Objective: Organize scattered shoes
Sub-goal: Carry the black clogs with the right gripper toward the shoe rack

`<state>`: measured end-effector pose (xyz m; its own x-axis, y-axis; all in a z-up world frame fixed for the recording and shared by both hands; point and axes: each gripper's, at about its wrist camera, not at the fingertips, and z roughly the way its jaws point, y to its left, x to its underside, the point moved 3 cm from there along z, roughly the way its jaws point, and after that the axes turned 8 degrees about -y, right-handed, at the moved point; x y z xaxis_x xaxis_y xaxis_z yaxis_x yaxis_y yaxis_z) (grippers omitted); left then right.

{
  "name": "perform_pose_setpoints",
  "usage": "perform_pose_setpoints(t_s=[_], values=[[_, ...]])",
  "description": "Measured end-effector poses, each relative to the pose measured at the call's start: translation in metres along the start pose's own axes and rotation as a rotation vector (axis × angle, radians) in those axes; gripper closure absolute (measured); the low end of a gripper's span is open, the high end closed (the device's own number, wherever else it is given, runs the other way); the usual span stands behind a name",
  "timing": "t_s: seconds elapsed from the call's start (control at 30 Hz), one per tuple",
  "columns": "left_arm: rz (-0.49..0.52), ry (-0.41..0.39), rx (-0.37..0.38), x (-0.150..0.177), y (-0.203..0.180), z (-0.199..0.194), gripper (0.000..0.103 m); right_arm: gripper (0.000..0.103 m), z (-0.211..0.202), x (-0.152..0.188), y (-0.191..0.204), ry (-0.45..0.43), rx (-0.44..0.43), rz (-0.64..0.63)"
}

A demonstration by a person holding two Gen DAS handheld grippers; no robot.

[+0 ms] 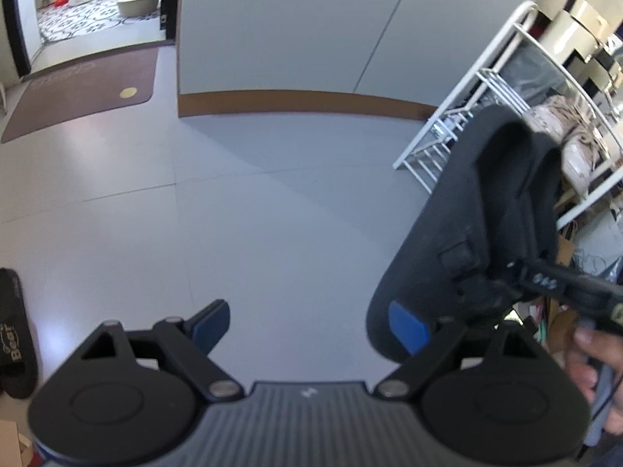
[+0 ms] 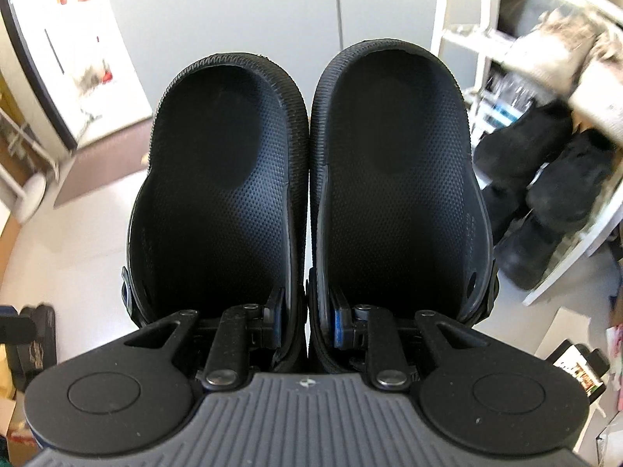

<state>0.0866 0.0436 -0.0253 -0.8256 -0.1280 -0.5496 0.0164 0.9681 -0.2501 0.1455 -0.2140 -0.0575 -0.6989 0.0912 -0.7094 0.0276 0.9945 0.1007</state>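
Two black clogs [image 2: 307, 179] fill the right wrist view, held side by side with their heels pointing away toward twelve o'clock. Each has a pebbled footbed with a smooth oval worn into the heel. The right tongs [image 2: 307, 321] are closed on the pair's two touching inner walls, one finger inside each shoe, so both hang clear of the floor. From the left wrist, the same pair [image 1: 463, 233] shows at three o'clock, seen from the side, with the right tongs and a hand [image 1: 592, 366] at four o'clock. The left tongs [image 1: 311, 325] stand wide open with nothing between them. At nine o'clock a black slipper [image 1: 15, 330] with white lettering lies on the pale grey floor [image 1: 233, 202]. Farther off, at two o'clock, stands a white shoe rack [image 1: 486, 89]; in the right wrist view its shelf holds black fuzzy boots [image 2: 545, 179]. A brown mat [image 1: 85, 89] lies at eleven o'clock before a doorway.
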Motion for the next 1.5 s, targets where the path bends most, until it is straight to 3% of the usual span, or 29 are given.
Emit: perform_pose_setpoints(t_s=[0.4, 0.63, 0.83, 1.2, 1.5], values=[[0.107, -0.016, 0.046, 0.008, -0.026, -0.003, 0.012, 0.078, -0.058, -0.029, -0.024, -0.205, 0.082, 0.077], [0.079, -0.033, 0.053, 0.005, -0.025, -0.008, 0.012, 0.078, -0.11, -0.046, -0.026, -0.296, 0.11, 0.084], [0.108, -0.065, 0.072, 0.004, -0.033, -0.014, 0.012, 0.078, -0.124, -0.066, -0.042, -0.367, 0.137, 0.084], [0.072, -0.085, 0.084, -0.001, -0.029, -0.015, 0.012, 0.078, -0.188, -0.122, -0.039, -0.485, 0.243, 0.151], [0.067, -0.083, 0.067, -0.001, -0.026, -0.015, 0.012, 0.078, -0.198, -0.19, -0.07, -0.55, 0.385, 0.15]])
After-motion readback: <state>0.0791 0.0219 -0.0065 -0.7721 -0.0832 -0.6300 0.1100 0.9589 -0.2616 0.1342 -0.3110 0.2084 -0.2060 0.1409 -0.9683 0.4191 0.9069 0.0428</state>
